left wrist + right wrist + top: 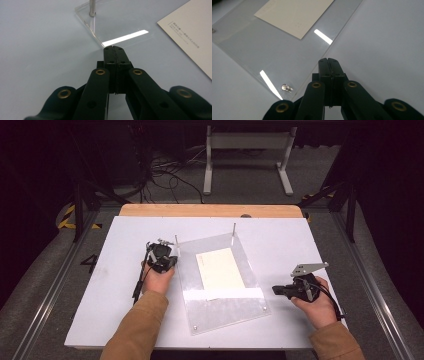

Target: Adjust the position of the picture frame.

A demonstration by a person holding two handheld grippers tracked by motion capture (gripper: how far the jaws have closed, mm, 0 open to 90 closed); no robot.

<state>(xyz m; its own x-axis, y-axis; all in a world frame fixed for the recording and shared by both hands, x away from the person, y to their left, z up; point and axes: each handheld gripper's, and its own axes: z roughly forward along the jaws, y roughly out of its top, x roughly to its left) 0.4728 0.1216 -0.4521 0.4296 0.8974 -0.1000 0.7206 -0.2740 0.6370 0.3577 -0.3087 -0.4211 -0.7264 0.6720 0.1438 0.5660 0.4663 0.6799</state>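
White table [115, 285] carries a clear acrylic plate [220, 312], its long axis running away from the person, between both clenched, empty grippers; the left gripper [170, 264] is nearer. Left gripper view: tips [114, 47] at the plate's edge, near a steel post [92, 7]. Right gripper view: a corner screw [285, 87] and the cream card [294, 12].

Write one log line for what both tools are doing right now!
left tool: shut, empty, at clear plate edge | right tool: shut, empty, beside plate | card: lying on plate
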